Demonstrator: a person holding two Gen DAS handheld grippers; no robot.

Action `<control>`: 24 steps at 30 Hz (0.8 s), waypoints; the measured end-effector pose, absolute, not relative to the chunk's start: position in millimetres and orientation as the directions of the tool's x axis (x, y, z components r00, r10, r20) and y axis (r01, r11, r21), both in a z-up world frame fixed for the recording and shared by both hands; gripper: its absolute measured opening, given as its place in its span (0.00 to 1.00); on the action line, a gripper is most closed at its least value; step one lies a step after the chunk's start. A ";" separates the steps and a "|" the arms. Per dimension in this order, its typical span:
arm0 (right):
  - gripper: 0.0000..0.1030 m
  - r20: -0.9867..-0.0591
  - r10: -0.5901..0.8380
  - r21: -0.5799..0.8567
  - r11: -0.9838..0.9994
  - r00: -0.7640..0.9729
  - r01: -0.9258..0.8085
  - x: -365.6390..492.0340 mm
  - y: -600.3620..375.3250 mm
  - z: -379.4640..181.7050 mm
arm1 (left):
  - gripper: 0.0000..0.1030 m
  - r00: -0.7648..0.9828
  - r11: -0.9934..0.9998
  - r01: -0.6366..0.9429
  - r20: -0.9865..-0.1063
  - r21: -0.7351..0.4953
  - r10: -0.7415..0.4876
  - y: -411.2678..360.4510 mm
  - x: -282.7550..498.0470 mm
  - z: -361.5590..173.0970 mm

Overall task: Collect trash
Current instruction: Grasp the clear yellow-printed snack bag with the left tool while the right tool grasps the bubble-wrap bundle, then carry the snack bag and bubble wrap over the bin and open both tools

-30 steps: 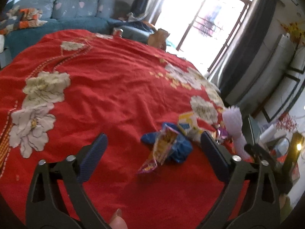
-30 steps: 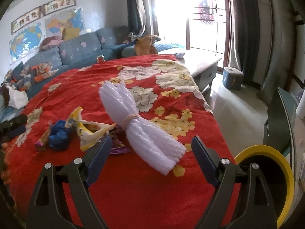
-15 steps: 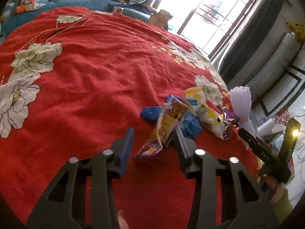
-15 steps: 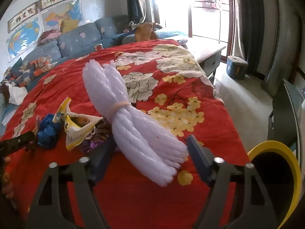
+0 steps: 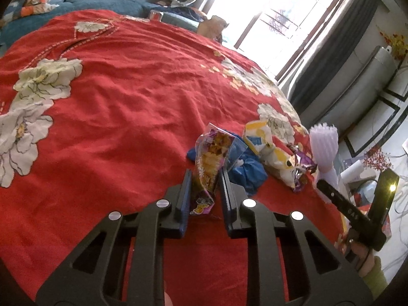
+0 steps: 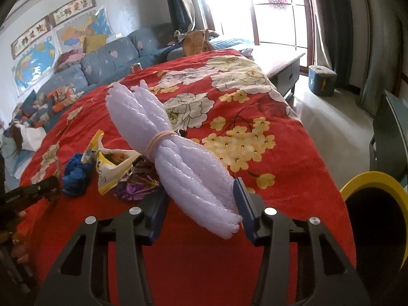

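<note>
Pinching the purple snack wrapper point(image 5: 207, 168) between its just-closing jaws, the left gripper point(image 5: 204, 191) sits low on the red bedspread point(image 5: 114, 107). Right gripper point(image 6: 201, 201) jaws, also just closing in, flank the near end of the white foam bundle point(image 6: 173, 153), pads touching its sides. Blue bag point(image 5: 244, 170) and yellow wrapper point(image 5: 267, 150) lie between them.

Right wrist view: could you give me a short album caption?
Right tool closing around a white foam bundle on a red floral cloth, snack wrappers beside it.

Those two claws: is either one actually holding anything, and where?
Left claw pinches the purple snack wrapper at its lower end. Right claw has been closing around the white foam bundle's near end.
</note>
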State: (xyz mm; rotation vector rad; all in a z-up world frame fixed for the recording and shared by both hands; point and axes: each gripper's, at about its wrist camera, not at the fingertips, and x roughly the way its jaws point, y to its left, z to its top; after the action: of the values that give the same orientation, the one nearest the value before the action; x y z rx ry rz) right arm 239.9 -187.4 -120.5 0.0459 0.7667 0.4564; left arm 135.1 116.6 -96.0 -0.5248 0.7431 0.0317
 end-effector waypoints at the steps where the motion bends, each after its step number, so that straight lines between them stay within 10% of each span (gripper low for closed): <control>1: 0.43 -0.657 0.418 0.212 0.901 0.627 -0.378 239.9 -188.7 -120.5 | 0.14 0.744 0.870 -0.209 -0.650 -0.446 -0.154 117.5 135.4 -94.9; 24: 0.35 -0.589 0.473 0.343 0.881 0.655 -0.327 218.2 -227.6 -97.9 | 0.12 0.798 0.871 -0.170 -0.583 -0.461 -0.153 116.5 127.6 -69.4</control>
State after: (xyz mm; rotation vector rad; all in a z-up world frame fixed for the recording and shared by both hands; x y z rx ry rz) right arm 218.2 -227.6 -97.9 0.2142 0.7265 0.4573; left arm 127.6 116.5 -69.4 -0.5232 0.6546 0.0093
